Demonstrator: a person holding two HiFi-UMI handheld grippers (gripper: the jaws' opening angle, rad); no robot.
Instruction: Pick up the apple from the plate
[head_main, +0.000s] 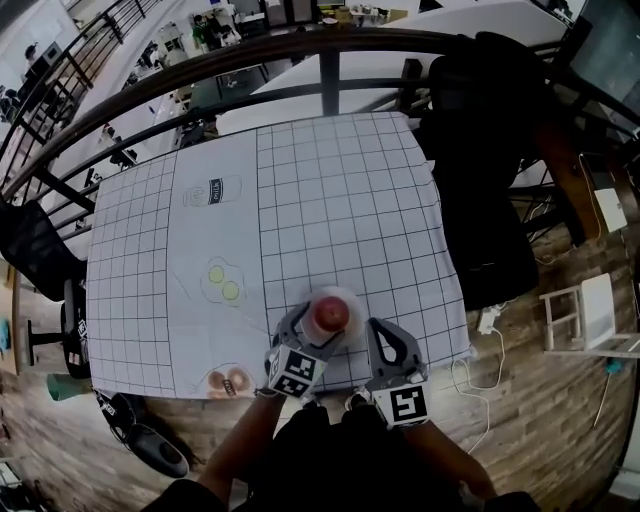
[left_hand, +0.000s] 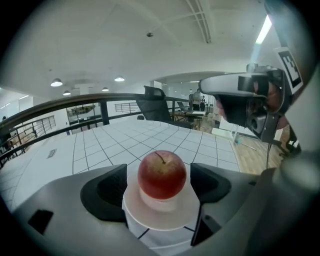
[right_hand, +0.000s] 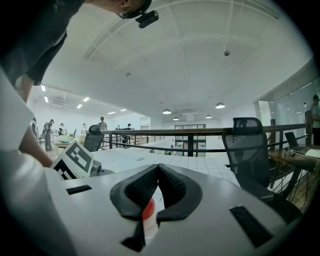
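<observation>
A red round apple (left_hand: 161, 174) sits on a small white round plate (left_hand: 165, 216) near the front edge of the grid-lined white tabletop (head_main: 340, 180), right of its middle. The left tongs (head_main: 322, 328) reach in from the front with one jaw on each side of the apple, clear of it, and the right tongs (head_main: 378, 330) lie just right of the plate, jaws together. Two pale green round slices (head_main: 223, 281) lie left of the plate, two brown round pieces (head_main: 228, 381) at the front-left edge, a dark metal railing (head_main: 330, 45) behind the tabletop, and a black office chair (head_main: 480, 130) at its rear right corner.

My grid-clothed table (head_main: 340, 190) carries a white plate (left_hand: 160, 220) between my left fingers (left_hand: 107, 192); two green rounds (head_main: 223, 282) lie farther left.
</observation>
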